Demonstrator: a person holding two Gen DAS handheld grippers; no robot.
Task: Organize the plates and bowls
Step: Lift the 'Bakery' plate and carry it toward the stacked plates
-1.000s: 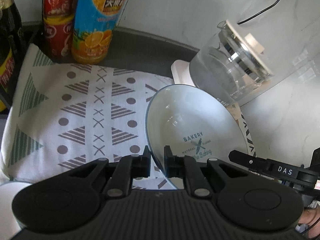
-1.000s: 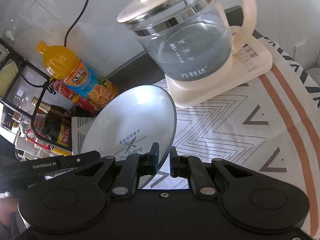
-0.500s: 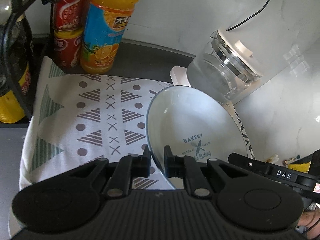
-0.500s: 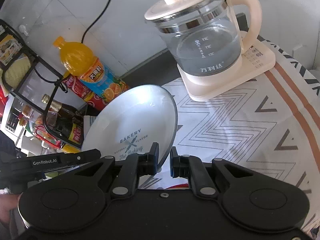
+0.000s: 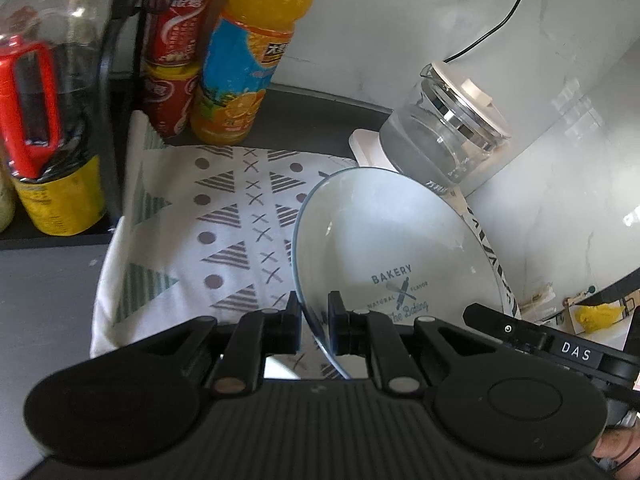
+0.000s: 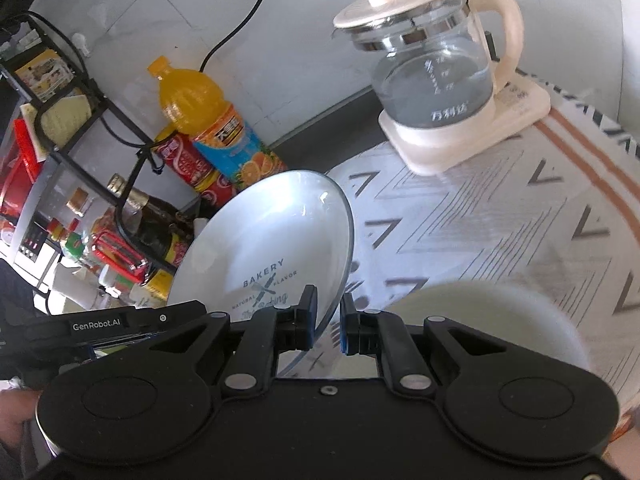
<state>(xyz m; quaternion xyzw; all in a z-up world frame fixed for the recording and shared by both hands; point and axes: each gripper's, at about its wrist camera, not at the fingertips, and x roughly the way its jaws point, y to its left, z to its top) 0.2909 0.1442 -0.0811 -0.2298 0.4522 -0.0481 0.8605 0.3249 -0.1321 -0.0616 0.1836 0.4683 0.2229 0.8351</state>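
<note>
1. Pale blue-grey plate (image 5: 384, 248) with "BAKERY" printed on it is held up tilted over the counter, one rim in each gripper.
2. Left gripper (image 5: 314, 324) has its two fingers pinched onto the plate's near-left rim, so it's clamped on the plate.
3. Right gripper (image 6: 327, 322) does the same on the opposite rim, blue-padded fingers (image 6: 307, 320) on either side of the edge, gripping it.
4. Under the plate on the left there's a white cloth (image 5: 192, 240) with grey triangles, dots and crosses; on the right a mat with zigzags (image 6: 500, 216) and orange stripes.
5. Glass kettle (image 6: 432, 76) with a cream lid and handle sits on its base at the back of the zigzag mat, well apart from the plate.
6. Orange drink bottle (image 5: 252, 60) and stacked red cans (image 5: 172, 56) stand against the wall, just beside a black wire rack (image 6: 80, 92) holding bottles.
7. White bowl (image 6: 488, 320), blurry, sits just right of the right gripper, below the plate.
</note>
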